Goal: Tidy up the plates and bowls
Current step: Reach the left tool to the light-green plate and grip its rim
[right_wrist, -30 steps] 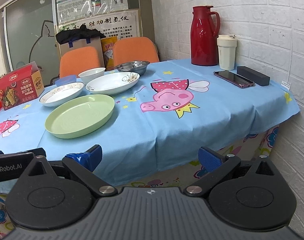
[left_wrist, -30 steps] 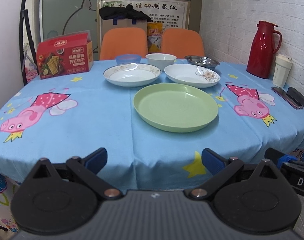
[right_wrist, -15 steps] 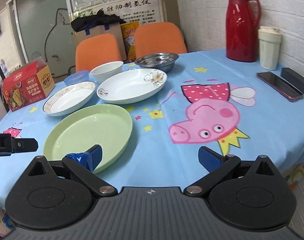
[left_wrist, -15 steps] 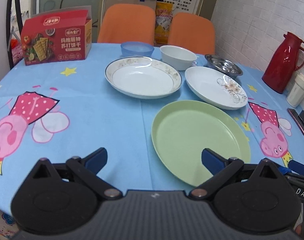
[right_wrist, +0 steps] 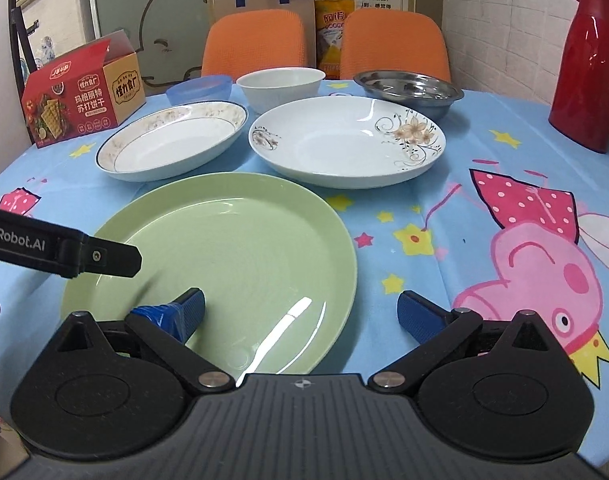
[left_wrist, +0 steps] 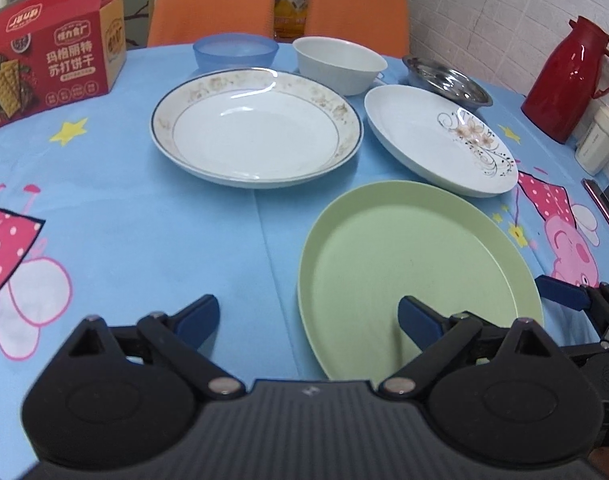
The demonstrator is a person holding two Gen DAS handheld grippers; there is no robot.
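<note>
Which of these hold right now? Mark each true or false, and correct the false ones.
1. The green plate is the dish nearest both grippers. True.
2. A bowl is stacked on the green plate. False: it is empty.
3. The flower-patterned plate lies between the green plate and the steel dish. True.
4. The right gripper is clamped on the green plate's rim. False: its jaws are apart, gripping nothing.
5. The blue bowl sits inside the white bowl. False: they stand side by side.
</note>
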